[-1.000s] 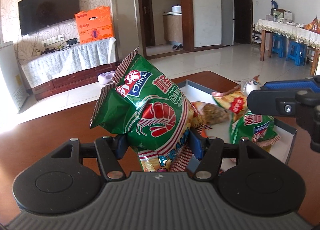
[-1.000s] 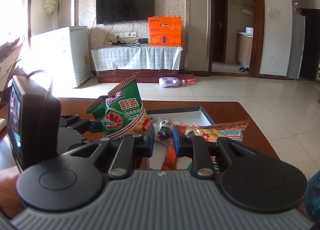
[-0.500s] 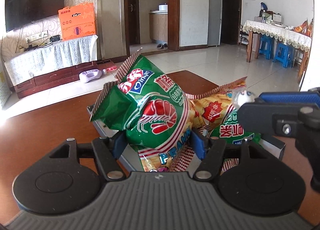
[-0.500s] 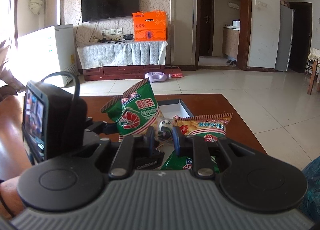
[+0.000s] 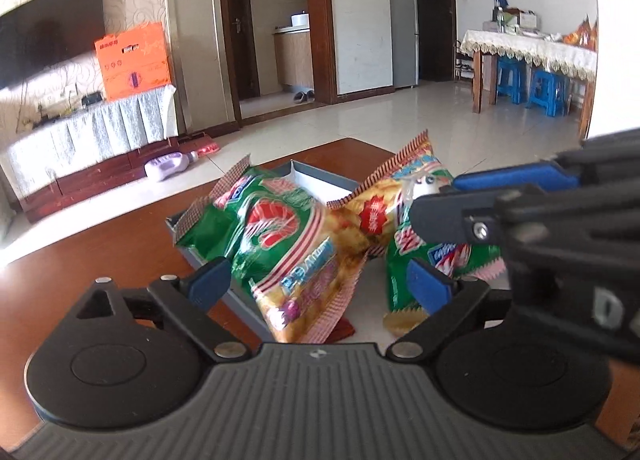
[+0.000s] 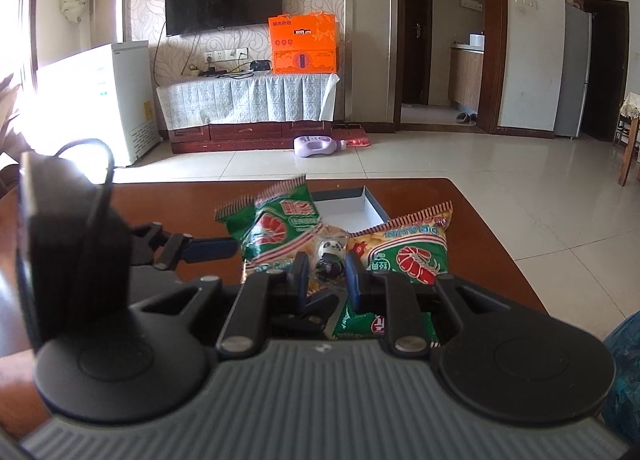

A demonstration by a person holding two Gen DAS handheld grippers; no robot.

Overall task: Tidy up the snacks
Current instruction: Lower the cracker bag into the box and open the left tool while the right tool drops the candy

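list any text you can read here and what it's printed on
"PRAWN", seen upside down: top edge of the right-hand snack bag.
Chinese characters on the left-hand snack bag: visible, too blurred to quote.
Blue lettering on that bag's lower part: motion-blurred, unreadable.
Chinese text on the orange box on the TV stand: too small.
Nothing else is legible.

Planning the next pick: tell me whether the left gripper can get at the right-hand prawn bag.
Probably not yet. The left gripper is open, but another prawn bag fills its gap, and the right gripper hangs across the right-hand bag.
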